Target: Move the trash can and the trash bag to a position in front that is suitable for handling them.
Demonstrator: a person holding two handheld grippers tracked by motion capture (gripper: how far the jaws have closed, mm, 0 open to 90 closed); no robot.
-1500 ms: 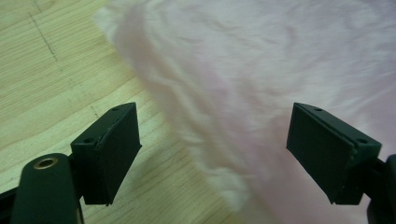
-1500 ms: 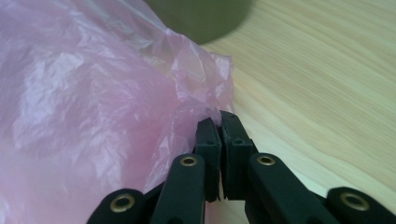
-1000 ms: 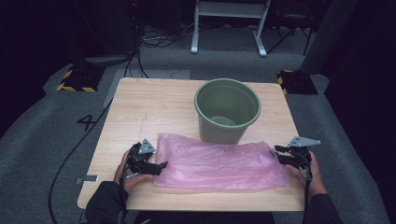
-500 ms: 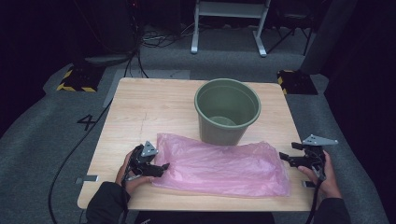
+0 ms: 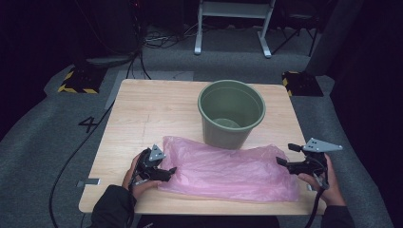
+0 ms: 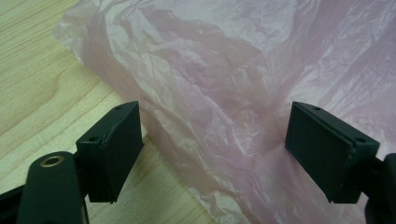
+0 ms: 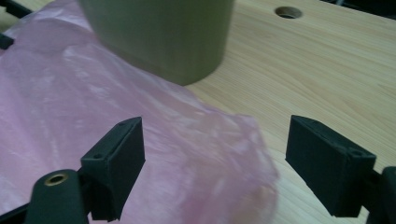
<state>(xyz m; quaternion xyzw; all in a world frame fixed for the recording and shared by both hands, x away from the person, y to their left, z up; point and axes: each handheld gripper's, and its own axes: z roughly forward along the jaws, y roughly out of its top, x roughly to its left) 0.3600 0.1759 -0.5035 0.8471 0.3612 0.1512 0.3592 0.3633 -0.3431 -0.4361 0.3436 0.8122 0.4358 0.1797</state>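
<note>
Overall, a grey carpeted floor (image 5: 57, 128) surrounds the light wooden table (image 5: 152, 109). Far of centre stands a green bucket (image 5: 231, 111); a crumpled pink plastic bag (image 5: 228, 168) lies along the near edge, touching its base. Left gripper (image 5: 167, 172) meets the bag's left end, jaws apart. Right gripper (image 5: 284, 156) hovers at its right end, likewise apart.

A crumpled pink plastic bag (image 5: 228, 168) lies flat along the near half of a wooden bench (image 5: 147, 109), its far edge touching the base of an upright, open green bucket (image 5: 231, 113) standing just behind it.
</note>
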